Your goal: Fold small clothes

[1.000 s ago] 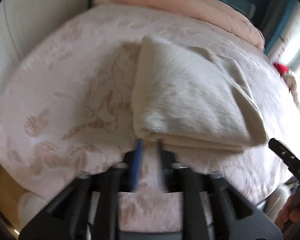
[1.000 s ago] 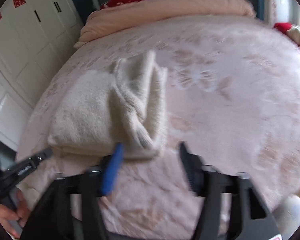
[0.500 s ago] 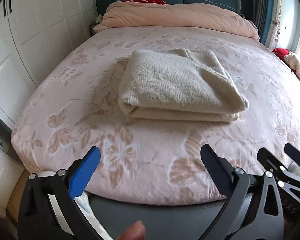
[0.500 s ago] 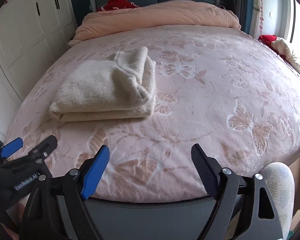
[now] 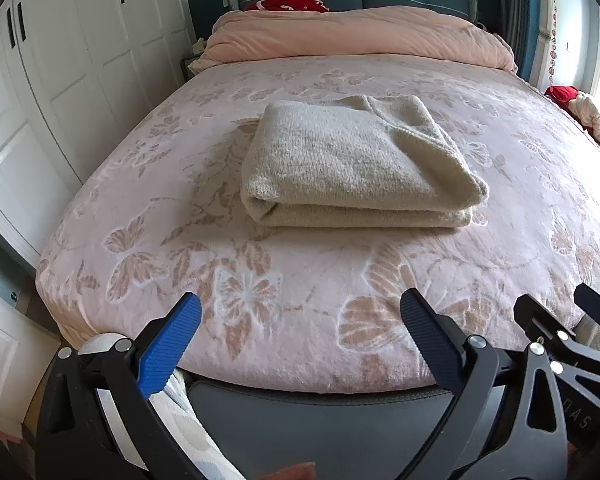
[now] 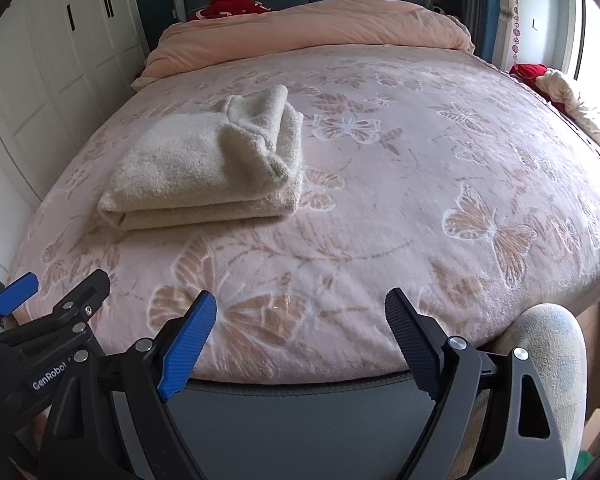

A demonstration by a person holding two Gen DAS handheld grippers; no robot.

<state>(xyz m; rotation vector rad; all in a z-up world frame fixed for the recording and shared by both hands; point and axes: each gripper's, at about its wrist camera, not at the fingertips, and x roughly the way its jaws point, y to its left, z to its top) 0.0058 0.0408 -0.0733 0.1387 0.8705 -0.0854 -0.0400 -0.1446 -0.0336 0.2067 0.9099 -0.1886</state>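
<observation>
My cream knit sweater (image 5: 352, 164) lies on the pale pink blanket (image 5: 284, 280) patterned with tan and white butterflies. My left gripper (image 5: 300, 340) has one bright blue pad and one dark navy.

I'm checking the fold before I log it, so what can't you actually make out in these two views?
- Underside and inner layers of the folded cream sweater: hidden by its own top layer in both views.
- Sweater's far edge: right wrist view, hidden behind its raised folded end.
- Red item at the headboard: mostly hidden by the pink duvet, both views.
- Floor at the bed's foot: blocked by the open left claw and right claw.
</observation>
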